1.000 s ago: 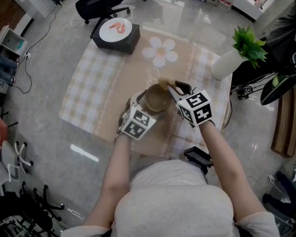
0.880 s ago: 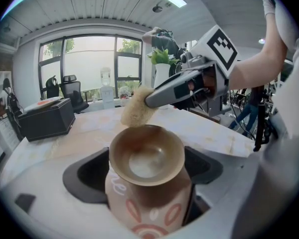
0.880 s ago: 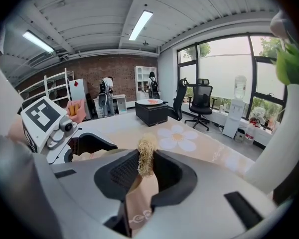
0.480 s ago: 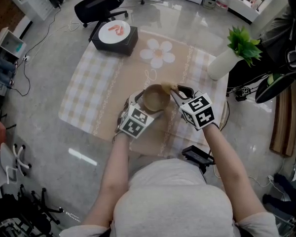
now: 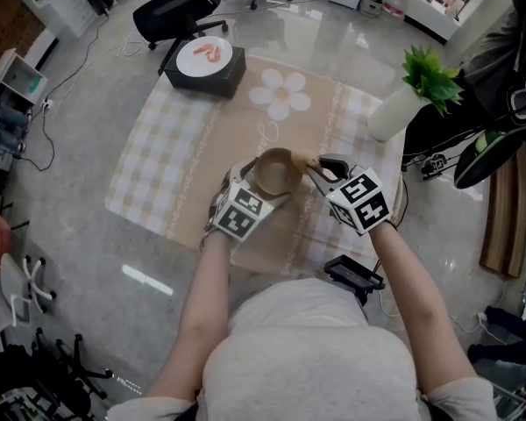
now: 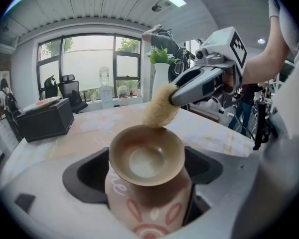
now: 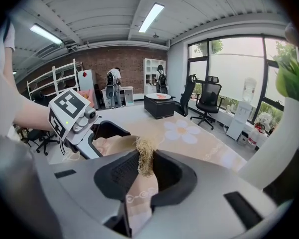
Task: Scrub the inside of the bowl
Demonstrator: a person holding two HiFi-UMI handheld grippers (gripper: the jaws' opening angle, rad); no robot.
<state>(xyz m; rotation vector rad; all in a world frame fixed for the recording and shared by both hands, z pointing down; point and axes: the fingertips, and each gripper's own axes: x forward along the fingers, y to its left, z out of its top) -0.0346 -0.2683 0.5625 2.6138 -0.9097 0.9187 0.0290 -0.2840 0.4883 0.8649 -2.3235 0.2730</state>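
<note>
Two grippers share it: the left gripper (image 6: 147,176) is closed round the tan red-patterned ceramic bowl (image 6: 146,156), while the right gripper (image 7: 145,168) pinches a straw-coloured fibrous scrubber (image 6: 161,106) touching the bowl's rim, which should dip inside and circle firmly.

The base of the bowl (image 6: 149,203) is cut off at the left gripper view's lower edge. The scrubber (image 7: 145,156) is partly hidden between the jaws. Food on the plate (image 5: 193,61) cannot be identified.

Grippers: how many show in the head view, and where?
2. The left gripper clasps the bowl; the right gripper holds a scrubber at the bowl's rim. None seems hidden.
</note>
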